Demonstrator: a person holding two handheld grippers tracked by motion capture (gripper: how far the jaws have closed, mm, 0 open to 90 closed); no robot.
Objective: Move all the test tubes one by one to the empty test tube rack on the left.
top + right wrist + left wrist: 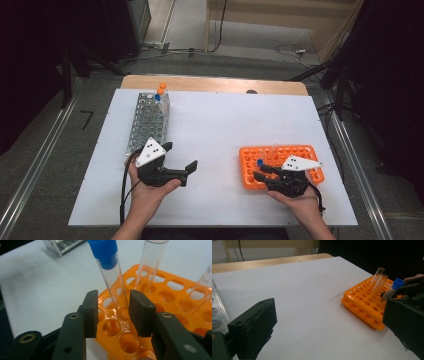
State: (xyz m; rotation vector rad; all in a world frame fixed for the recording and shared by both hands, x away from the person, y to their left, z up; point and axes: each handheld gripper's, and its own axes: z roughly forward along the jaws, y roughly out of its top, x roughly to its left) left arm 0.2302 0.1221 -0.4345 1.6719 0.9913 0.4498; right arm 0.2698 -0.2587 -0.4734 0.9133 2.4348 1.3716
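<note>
The white table (215,130) is lying under both grippers. The orange rack (175,297) is sitting beneath the right gripper (112,312), whose jaws are standing narrowly apart around the blue-capped tube (111,277), not visibly pressing it. The left gripper (329,322) is gaping wide, holding nothing, with the rack beyond its far jaw.

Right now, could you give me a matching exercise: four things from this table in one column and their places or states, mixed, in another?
Things:
1. blue-capped tube
2. metal rack
3. orange rack
4. left tongs

Places or states:
A. open, nothing between the jaws
B. holds orange-capped tubes
C. stands between the jaws of the right tongs
D. holds two uncapped tubes

Pairs: 1-C, 2-B, 3-D, 4-A
</note>
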